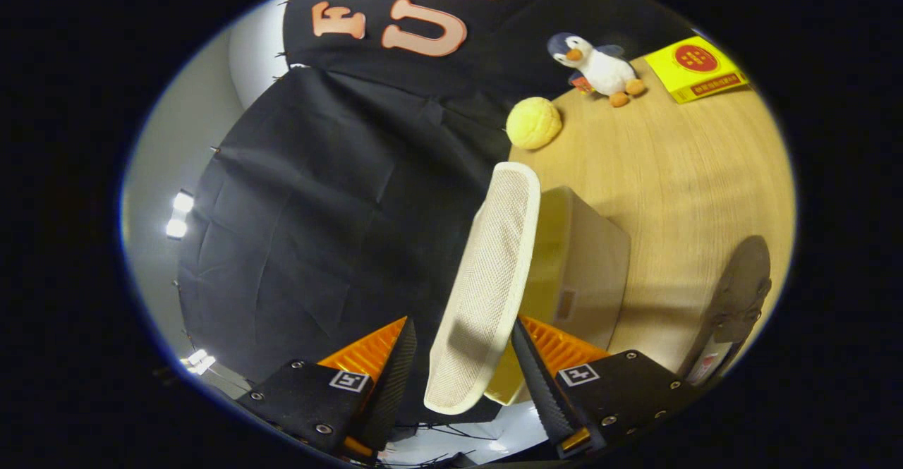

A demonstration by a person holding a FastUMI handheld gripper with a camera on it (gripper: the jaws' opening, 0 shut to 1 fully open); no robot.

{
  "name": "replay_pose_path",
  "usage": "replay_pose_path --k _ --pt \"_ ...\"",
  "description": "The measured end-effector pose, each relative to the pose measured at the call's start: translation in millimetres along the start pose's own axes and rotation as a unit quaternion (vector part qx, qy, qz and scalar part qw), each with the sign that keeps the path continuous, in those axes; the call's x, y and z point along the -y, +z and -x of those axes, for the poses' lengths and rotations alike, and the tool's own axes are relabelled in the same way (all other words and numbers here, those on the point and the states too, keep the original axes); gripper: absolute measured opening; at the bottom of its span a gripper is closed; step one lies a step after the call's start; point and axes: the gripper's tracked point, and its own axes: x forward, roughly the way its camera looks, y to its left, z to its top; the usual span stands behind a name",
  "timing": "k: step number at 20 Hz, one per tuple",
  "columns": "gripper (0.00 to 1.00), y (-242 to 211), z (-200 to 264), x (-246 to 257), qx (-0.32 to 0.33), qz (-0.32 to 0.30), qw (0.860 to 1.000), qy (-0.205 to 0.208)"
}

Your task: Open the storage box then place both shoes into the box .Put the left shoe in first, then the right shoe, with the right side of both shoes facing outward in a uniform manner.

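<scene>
1. Nearest, the gripper point(462, 377) has its two fingers spread moderately wide, one on each side of the raised lid point(487, 285). A gap shows between the left finger and the lid. The right finger lies close against the lid's edge, and whether it touches cannot be told. I would not call this a grip.

2. Between the fingers and running away from them, the lid stands swung up, its mesh face turned to the left. Judged from this, the opening step is well under way or nearly finished.

3. Just right of the lid sits the storage box point(585, 271), a pale body on the wooden table point(677, 173). Its inside is hidden by the lid and by the angle, so whether anything is in it cannot be told.

4. To the near right, well apart from the box, lies a dark shoe point(737, 293) on the table. Which shoe it is cannot be told. Placing both shoes appears to be left to do.

5. Farther off are a yellow ball point(534, 123), a toy penguin point(596, 67) and a yellow packet point(695, 68).
</scene>
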Motion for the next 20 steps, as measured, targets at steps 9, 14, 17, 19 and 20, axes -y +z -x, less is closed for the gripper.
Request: replay_pose_path --k 9,14,17,19,20 --pt "0.56 6.9 -34.4 -93.7 -0.007 0.092 0.995 0.044" --pt "0.28 10.3 -65.5 -126.2 -0.005 0.137 0.99 0.032" --pt "0.25 10.1 -93.6 -142.3 -0.006 0.137 0.99 0.029" --pt "0.24 6.1 -113.8 -151.9 -0.011 0.138 0.99 0.023" --pt "0.24 2.4 -125.0 -156.3 -0.015 0.14 0.99 0.018"
